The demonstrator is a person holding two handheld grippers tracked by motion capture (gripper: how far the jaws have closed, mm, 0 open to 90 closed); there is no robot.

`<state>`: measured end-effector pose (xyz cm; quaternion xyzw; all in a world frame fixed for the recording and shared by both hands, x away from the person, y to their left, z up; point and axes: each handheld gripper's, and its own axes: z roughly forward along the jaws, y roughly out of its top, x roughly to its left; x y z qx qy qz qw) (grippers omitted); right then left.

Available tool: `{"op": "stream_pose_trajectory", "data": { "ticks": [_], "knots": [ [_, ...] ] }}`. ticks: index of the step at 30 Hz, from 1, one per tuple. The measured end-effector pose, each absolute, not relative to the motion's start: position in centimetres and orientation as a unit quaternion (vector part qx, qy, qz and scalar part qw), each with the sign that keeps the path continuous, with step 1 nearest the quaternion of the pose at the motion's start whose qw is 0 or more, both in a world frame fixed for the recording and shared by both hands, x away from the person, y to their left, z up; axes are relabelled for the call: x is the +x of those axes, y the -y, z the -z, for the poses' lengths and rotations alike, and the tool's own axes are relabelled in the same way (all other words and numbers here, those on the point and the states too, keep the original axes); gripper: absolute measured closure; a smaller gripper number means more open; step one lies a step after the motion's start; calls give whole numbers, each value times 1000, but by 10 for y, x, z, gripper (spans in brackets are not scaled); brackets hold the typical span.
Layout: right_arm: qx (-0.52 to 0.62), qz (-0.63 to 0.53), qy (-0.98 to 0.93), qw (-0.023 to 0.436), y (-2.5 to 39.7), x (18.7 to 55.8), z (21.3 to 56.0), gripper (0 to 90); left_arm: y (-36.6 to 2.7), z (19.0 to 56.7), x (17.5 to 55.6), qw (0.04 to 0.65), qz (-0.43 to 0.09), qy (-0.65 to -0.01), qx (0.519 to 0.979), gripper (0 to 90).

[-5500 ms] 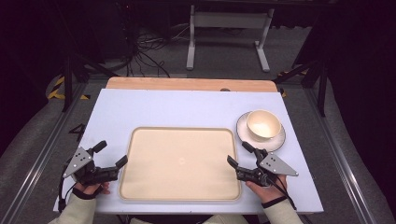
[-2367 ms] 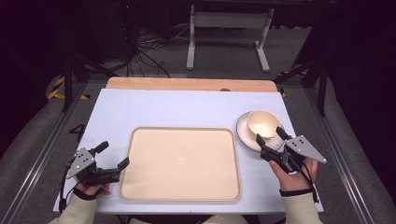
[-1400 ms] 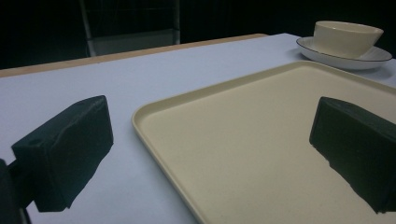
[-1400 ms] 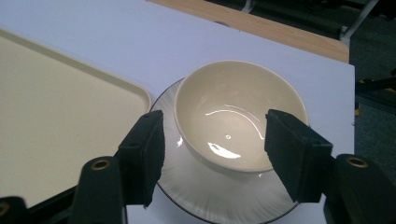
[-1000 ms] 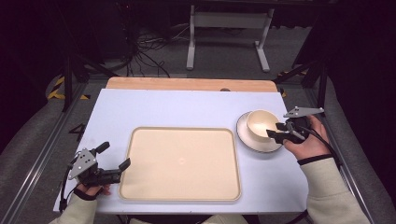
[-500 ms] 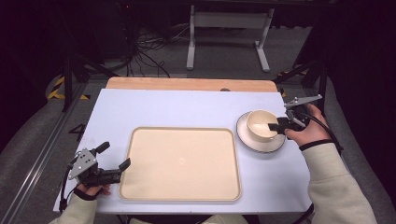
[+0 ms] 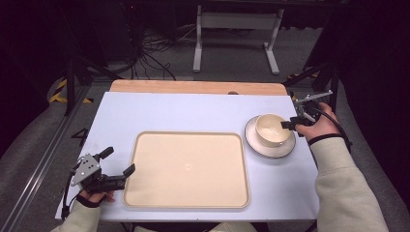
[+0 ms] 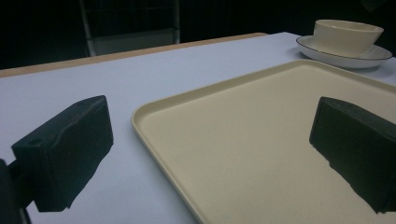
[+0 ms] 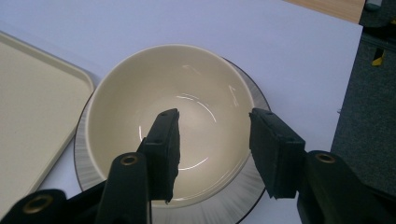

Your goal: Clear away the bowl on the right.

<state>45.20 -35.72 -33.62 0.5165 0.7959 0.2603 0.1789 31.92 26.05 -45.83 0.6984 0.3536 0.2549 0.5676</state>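
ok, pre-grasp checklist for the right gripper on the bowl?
1. Right gripper open: ok.
2. Jaws straddle the bowl rim, one inside, one outside: ok, as the right gripper view shows it.
3. Pads touching the rim: cannot tell.
4. Bowl upright and empty on the plate: ok.
5. Tray bare, ready to receive: ok.
6. Left gripper open at the tray's near left corner, away from the bowl: ok.

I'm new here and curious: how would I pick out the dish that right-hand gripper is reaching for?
Find the big cream tray on the pale table. To its right a striped, dark-rimmed saucer carries a cream bowl: glossy, empty, the only deep dish.
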Motion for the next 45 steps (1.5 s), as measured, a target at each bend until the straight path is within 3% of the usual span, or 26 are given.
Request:
{"op": "stream_pose_trajectory", "data": {
  "ticks": [23,45],
  "knots": [
    [578,-230,-769,147,370,486,370,497,-260,458,319,568,-254,-354,698,1],
    [632,-228,-736,83,369,489,395,683,-260,458,319,568,-255,-353,699,1]
  ]
}}
